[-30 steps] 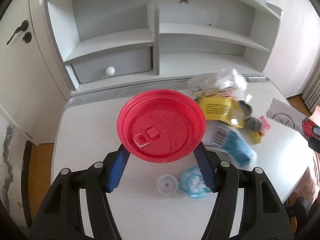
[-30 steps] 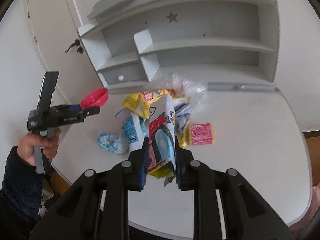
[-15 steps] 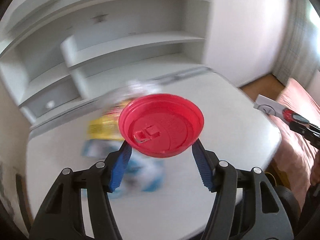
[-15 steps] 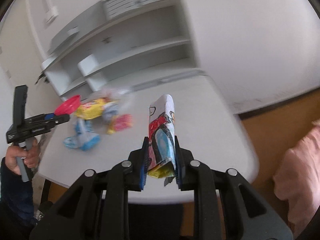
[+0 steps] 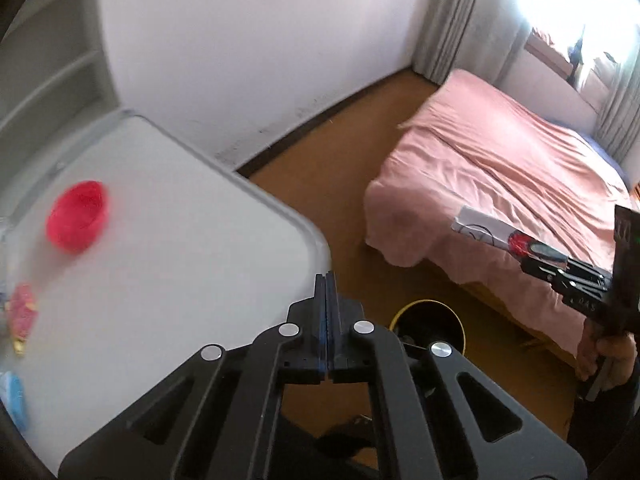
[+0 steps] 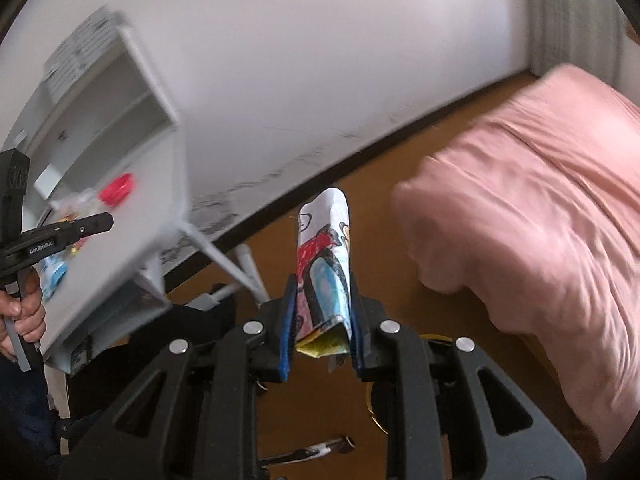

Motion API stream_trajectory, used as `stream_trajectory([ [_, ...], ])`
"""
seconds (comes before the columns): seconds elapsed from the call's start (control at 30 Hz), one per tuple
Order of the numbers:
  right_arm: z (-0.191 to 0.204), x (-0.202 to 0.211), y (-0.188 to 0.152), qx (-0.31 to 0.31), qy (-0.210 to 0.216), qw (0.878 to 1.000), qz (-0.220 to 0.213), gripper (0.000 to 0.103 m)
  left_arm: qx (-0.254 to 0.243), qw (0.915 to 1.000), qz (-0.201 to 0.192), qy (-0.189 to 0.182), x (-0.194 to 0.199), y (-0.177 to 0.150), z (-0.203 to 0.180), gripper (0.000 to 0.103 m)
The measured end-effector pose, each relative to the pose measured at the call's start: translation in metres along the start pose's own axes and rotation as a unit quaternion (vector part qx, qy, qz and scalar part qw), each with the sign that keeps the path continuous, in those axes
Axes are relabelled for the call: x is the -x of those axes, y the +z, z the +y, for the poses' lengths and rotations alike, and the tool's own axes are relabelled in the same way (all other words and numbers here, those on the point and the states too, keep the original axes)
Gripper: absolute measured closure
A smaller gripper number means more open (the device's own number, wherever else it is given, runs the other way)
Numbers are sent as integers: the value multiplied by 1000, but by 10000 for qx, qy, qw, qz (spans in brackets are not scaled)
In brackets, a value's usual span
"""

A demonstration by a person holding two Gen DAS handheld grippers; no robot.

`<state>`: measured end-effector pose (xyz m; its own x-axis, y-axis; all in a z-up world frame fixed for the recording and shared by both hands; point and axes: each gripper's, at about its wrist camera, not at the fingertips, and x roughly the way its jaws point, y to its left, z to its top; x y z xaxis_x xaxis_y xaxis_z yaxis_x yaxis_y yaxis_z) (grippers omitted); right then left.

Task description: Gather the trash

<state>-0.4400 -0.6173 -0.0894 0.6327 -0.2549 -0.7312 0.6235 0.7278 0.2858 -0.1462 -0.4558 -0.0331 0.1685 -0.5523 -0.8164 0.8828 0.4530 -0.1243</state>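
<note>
Beside the pink bed [image 5: 500, 168], on the brown floor, sits a yellow-rimmed bin [image 5: 428, 322] just past the desk [image 5: 160, 280] corner. Right gripper [image 6: 322, 316] is clamped on a folded snack wrapper [image 6: 326, 256], left gripper [image 5: 326, 312] has its fingers pressed together around nothing, and the red lid [image 5: 78, 215] lies near the desk's far edge.

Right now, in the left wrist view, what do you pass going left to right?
Pink wrapper → red lid → shut left tongs → yellow-rimmed bin → right tongs holding a wrapper.

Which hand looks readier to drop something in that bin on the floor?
The right. Its gripper grips a folded wrapper above the floor, while the left gripper is shut on nothing; the red lid lies on the table.
</note>
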Motion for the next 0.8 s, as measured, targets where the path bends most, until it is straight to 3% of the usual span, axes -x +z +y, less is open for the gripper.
stream_trajectory([
  [0.07, -26, -1, -12, -220, -44, 9997, 56, 81, -95, 9999, 60, -57, -10, 1, -15, 103],
  [0.13, -46, -3, -21, -403, -41, 9991, 110, 81, -255, 9995, 73, 160, -14, 4, -12, 100],
  [0.2, -68, -8, -30, -592, -33, 9981, 170, 81, -385, 9979, 23, 524, -13, 10, 9, 62],
  [0.23, -73, -10, -32, -633, -27, 9978, 192, 81, -342, 9961, -13, 808, -8, 13, 27, 14],
  [0.27, -78, -14, -34, -686, -10, 9974, 216, 81, -203, 9939, -206, 1067, 1, 16, 49, 7],
  [0.3, -76, -19, -34, -710, 13, 9972, 236, 81, -47, 9899, -406, 1360, 11, 18, 73, 7],
  [0.37, -73, -28, -33, -739, 49, 9969, 272, 81, 208, 9851, -407, 1657, 16, 24, 106, 7],
  [0.47, -68, -42, -30, -790, 141, 9963, 303, 81, 659, 9797, -138, 1891, 3, 32, 166, 7],
  [0.53, -65, -46, -29, -795, 190, 9962, 308, 81, 910, 9784, -37, 1854, -9, 34, 190, 7],
  [0.73, -61, -46, -32, -782, 216, 9961, 354, 81, 995, 9774, 282, 1841, -39, 26, 217, 7],
  [0.8, -63, -45, -34, -801, 205, 9959, 361, 81, 914, 9795, 164, 1790, -45, 30, 214, 7],
])
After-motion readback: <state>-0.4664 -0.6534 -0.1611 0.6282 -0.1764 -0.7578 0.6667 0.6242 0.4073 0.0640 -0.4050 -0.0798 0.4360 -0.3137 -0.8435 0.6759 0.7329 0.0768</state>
